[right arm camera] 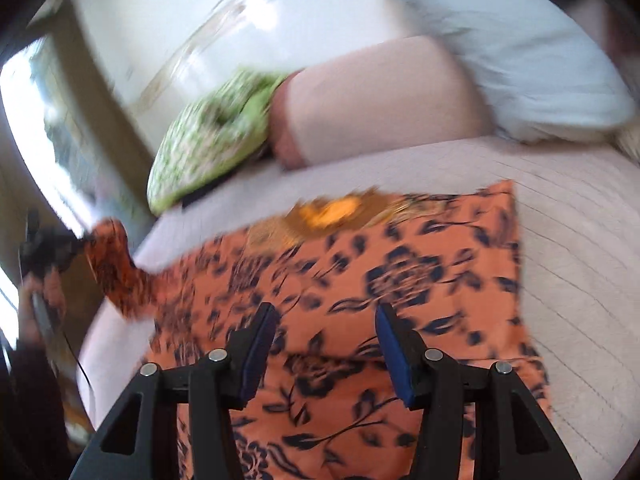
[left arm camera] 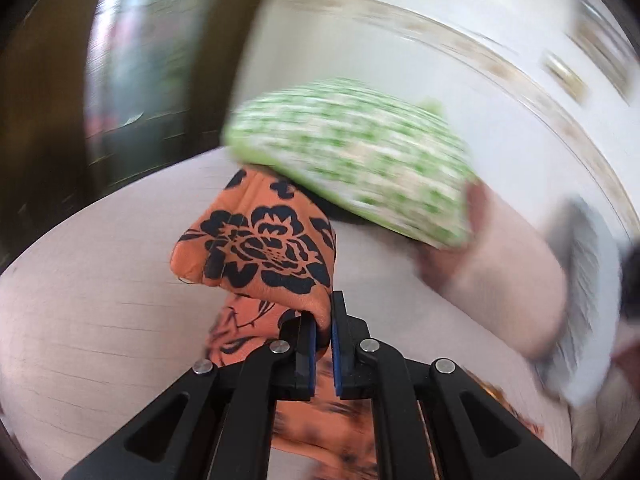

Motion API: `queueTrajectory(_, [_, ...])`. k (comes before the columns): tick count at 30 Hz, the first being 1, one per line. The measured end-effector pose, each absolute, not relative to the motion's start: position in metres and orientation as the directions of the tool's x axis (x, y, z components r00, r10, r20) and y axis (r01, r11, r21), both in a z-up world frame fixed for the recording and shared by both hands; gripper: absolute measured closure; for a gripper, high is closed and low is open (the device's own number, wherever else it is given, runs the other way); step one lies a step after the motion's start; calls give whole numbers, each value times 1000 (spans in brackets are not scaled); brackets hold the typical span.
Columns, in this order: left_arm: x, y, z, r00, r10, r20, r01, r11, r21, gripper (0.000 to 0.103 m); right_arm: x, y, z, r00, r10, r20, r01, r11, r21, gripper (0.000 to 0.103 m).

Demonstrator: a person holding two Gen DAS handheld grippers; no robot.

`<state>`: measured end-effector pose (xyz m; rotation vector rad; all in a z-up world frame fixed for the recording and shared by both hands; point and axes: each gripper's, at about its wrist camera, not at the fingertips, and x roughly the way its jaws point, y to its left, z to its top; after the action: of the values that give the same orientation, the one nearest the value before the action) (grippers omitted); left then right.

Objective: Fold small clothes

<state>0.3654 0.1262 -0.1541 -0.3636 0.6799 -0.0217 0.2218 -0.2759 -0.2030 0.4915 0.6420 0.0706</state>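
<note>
An orange garment with a black flower print (right arm camera: 380,280) lies spread on a pale pink bed sheet (right arm camera: 580,240). My left gripper (left arm camera: 323,320) is shut on a bunched part of the garment (left arm camera: 264,248) and holds it lifted off the bed. In the right wrist view the left gripper (right arm camera: 48,248) shows at the far left with the sleeve end raised. My right gripper (right arm camera: 326,320) is open and empty, hovering just above the middle of the garment. A yellow-gold embroidered neckline (right arm camera: 336,212) shows at the garment's far edge.
A green-and-white patterned pillow (left arm camera: 352,160) lies at the head of the bed beside a pink pillow (right arm camera: 380,100) and a white pillow (right arm camera: 520,52). A white headboard with gold trim (left arm camera: 440,40) stands behind. A window (right arm camera: 36,120) is at the left.
</note>
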Motion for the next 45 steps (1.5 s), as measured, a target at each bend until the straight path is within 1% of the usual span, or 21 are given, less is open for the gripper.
queueTrajectory(4, [356,21,-150,745,-260,-614,97,953,-286,97,217,-303,-199,813,214,-541,128,841,525,49])
queueTrajectory(8, [333,-96,-174,616,-434,-657,380,895,-234,96,210,-326,-190,838,205,-506,138,817,560,49])
queueTrajectory(9, [328,-120,-183,564,-466,-682,456,864,-213,90,209,-333,-189,840,195,-507,151,813,563,45])
queueTrajectory(10, [321,-142,-192,507,-474,-720,522,833,-181,80,208,-337,-188,838,185,-513,164,812,560,45])
queueTrajectory(11, [318,-152,-196,489,-469,-735,551,820,-157,74,209,-341,-187,836,175,-520,177,811,558,45])
queueTrajectory(13, [321,-149,-193,516,-469,-717,564,816,-128,53,211,-347,-187,836,169,-523,189,805,563,41])
queueTrajectory(14, [323,-140,-188,533,-476,-699,555,820,-135,46,214,-348,-187,836,176,-520,189,797,574,39])
queueTrajectory(15, [328,-128,-182,548,-486,-680,541,826,-155,33,218,-348,-188,835,197,-514,178,787,591,34])
queueTrajectory(16, [337,-107,-173,576,-499,-648,513,837,-190,26,221,-347,-190,833,220,-508,163,779,605,32])
queueTrajectory(18, [346,-76,-163,622,-485,-615,450,864,-226,21,230,-342,-195,816,264,-515,142,771,620,31])
queueTrajectory(20, [364,-42,-163,668,-389,-635,340,918,-204,20,241,-334,-204,791,286,-541,140,775,616,31])
queueTrajectory(22, [385,-9,-177,691,-210,-691,179,977,-118,20,258,-326,-217,755,349,-556,123,757,642,31])
queueTrajectory(24, [402,22,-197,658,-93,-747,54,996,-77,20,273,-322,-230,732,415,-541,117,705,700,31])
queueTrajectory(25, [410,42,-209,625,-64,-778,-7,996,-87,20,279,-321,-237,724,441,-531,120,677,726,31])
queueTrajectory(28, [421,86,-230,565,-75,-821,-90,984,-152,20,297,-315,-249,701,459,-547,142,661,737,31])
queueTrajectory(33, [424,100,-252,497,-9,-868,-160,982,-101,20,323,-310,-276,673,492,-552,161,631,759,33])
queueTrajectory(36, [426,90,-264,462,28,-886,-136,990,-40,20,333,-298,-281,660,488,-572,142,666,732,39])
queueTrajectory(37, [426,86,-267,449,27,-893,-124,992,-33,20,335,-291,-277,649,511,-564,103,675,730,67])
queueTrajectory(38, [426,86,-270,439,24,-898,-121,992,-33,20,338,-283,-274,626,511,-588,87,704,705,91])
queueTrajectory(41, [428,81,-271,430,23,-903,-132,991,-38,20,330,-269,-253,661,430,-615,59,787,614,93])
queueTrajectory(45, [430,76,-265,450,30,-893,-121,992,-27,20,309,-284,-206,767,329,-551,39,833,552,94])
